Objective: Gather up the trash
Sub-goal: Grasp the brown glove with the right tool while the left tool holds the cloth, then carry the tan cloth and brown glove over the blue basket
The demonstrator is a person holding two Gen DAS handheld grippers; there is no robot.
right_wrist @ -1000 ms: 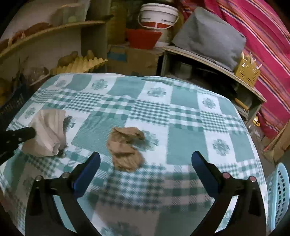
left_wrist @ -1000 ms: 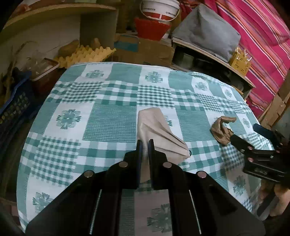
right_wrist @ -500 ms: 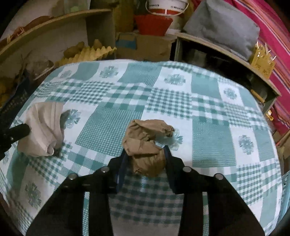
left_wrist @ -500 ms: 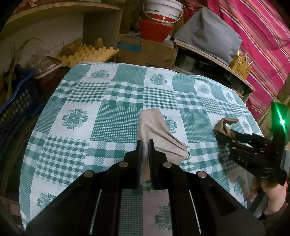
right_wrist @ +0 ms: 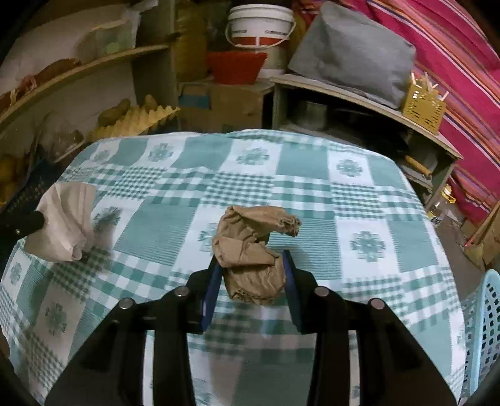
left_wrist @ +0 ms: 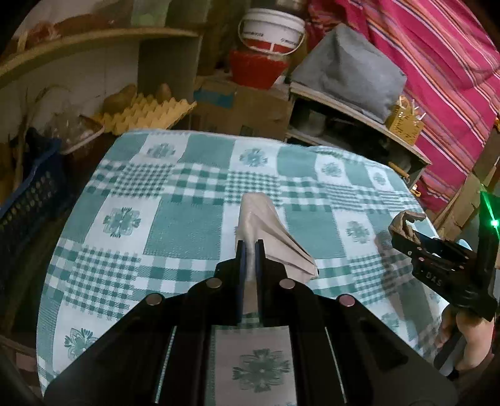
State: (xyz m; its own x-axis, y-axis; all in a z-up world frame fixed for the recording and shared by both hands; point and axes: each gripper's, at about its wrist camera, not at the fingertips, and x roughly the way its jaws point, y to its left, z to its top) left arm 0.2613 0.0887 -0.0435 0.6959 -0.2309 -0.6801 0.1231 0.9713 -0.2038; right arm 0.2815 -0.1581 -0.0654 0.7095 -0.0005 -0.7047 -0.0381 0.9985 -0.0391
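**Both grippers are holding trash above the checked bench**

Left wrist view: your left gripper has its fingers drawn almost together, pinching the near end of a pale beige paper wad. The wad fans out beyond the fingertips, toward the far side of the bench with its green-and-white checked cloth, and its lower corner hangs to the right of the fingers. Far to the right of the pale wad, near the bench's right edge, you see your right gripper from the side with a brown crumpled paper poking out of its tip; your hand grips the handle below. Beyond the bench's far edge stand a yellow egg tray, a cardboard box and a white bucket.

Right wrist view: your right gripper has its fingers partly closed, one pressed on each side of the brown crumpled paper. The lump sits between the blue pads and rises past the fingertips, its twisted top leaning right. Whether it touches the cloth you cannot tell from here. To the left of the brown paper, near the bench's left edge, the pale beige paper wad is held in the tip of your left gripper. A light blue plastic basket stands off the bench's right edge, to the right of the brown paper.
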